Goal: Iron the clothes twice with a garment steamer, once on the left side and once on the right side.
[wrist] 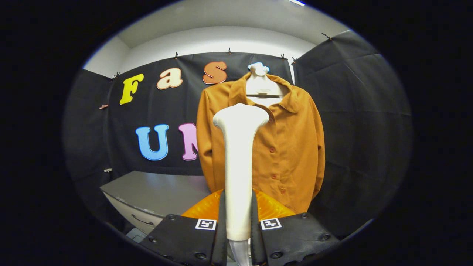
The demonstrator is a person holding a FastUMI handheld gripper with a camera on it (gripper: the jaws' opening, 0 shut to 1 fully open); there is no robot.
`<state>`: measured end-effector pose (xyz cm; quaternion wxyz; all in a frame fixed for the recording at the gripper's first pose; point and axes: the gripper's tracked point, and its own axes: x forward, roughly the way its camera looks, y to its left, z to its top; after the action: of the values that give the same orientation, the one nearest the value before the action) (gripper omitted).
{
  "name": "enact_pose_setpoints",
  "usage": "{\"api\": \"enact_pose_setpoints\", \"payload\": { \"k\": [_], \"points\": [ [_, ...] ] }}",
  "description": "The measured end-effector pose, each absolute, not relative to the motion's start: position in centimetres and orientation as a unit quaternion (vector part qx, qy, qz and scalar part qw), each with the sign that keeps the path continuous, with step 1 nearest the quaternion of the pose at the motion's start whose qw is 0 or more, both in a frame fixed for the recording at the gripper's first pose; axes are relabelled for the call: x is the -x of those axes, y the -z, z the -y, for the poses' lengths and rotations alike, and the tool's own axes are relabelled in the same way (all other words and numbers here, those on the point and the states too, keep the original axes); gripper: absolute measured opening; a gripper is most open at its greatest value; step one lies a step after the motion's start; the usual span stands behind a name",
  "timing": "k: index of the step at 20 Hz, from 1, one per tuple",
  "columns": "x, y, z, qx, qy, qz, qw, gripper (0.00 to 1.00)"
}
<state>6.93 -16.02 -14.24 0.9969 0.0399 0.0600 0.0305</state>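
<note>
Two fingers of the claw are clamped on the handle of the garment steamer, one on each side, so I read the claw as grasping the steamer firmly. I hold the steamer upright, its handle rising straight out from between the fingers and its flared head at the top, beyond the fingertips. This attitude appears chosen to present the head squarely to the fabric. The shirt hangs on a pale hanger against the booth wall, buttoned front toward me, so that both halves of the front are open to a vertical pass. From my view the steamer head overlaps the shirt's chest just beside the collar, on the side away from the button row; whether it touches the cloth I cannot tell, though it looks to stand apart from it. A grey counter with a drawer lies below and beside the shirt, and an orange object sits just behind the fingers. My judgement: the steamer is in hand and the head is aligned for a stroke down one side.
</note>
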Motion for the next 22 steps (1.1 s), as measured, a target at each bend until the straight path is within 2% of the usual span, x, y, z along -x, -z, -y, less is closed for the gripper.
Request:
{"api": "enact_pose_setpoints", "payload": {
  "k": [9,22],
  "points": [
    [-5.4,7.4,6.5,-0.037,-0.053,-0.026,0.998,0.29],
    [-0.7,5.7,-1.0,-0.053,-0.036,-0.018,0.998,0.28]
  ]
}}
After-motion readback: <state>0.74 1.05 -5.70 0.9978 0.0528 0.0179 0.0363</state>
